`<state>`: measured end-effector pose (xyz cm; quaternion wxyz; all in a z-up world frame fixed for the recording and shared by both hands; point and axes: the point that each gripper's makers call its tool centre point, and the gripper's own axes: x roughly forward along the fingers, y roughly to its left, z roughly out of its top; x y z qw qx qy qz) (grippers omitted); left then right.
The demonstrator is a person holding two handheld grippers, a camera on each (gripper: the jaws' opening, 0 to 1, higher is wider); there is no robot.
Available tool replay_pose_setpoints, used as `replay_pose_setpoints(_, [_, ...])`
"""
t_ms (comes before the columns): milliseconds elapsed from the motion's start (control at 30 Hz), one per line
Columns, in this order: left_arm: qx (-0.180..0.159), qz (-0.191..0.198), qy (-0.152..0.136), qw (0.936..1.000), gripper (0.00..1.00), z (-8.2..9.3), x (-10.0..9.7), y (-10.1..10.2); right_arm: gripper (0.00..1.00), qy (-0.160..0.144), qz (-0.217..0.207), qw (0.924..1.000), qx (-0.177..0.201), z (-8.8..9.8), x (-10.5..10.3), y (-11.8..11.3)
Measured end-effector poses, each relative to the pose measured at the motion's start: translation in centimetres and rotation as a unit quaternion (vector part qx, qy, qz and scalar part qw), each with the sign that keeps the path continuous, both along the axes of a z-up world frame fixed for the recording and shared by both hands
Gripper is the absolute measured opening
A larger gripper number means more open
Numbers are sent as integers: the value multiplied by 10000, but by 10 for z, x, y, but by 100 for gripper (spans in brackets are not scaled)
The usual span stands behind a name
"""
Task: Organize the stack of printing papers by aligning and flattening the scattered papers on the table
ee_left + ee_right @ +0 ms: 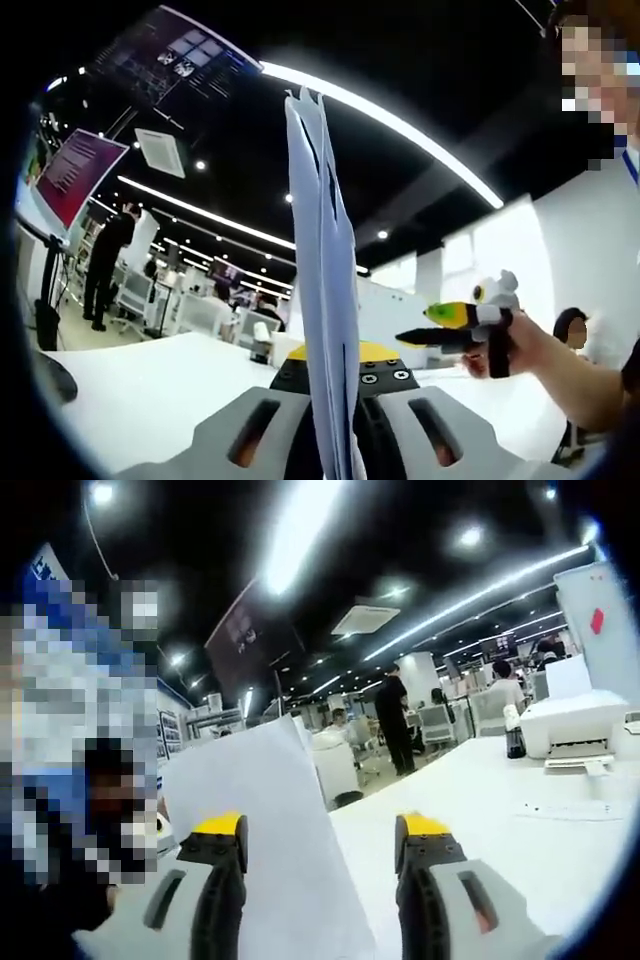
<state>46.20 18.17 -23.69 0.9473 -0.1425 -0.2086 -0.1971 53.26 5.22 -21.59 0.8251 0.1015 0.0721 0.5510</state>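
Looks roughly midway: the left claw (330, 420) is pinching the paper stack (322, 280) upright and edge-on above the white worktop (140, 400), tops looking uneven, while the right gripper view is showing the sheets' broad face beside the released right claw (322, 870), plus a printer (575, 725).

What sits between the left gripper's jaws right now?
The stack of printing papers, standing upright on edge, clamped in the left gripper, as the left gripper view shows.
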Motion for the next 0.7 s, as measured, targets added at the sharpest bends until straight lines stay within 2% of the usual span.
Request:
replay_pose_setpoints(367, [-6, 16, 6, 10000, 6, 0, 0, 2, 63, 50, -318, 9994, -158, -13, 6, -13])
replay_pose_setpoints(533, [-24, 27, 8, 10000, 6, 0, 0, 3, 66, -63, -615, 9974, -375, -22, 12, -23])
replay_pose_setpoints(700, [-24, 25, 7, 10000, 6, -1, 1, 3, 70, -16, -675, 9971, -338, -25, 15, -28])
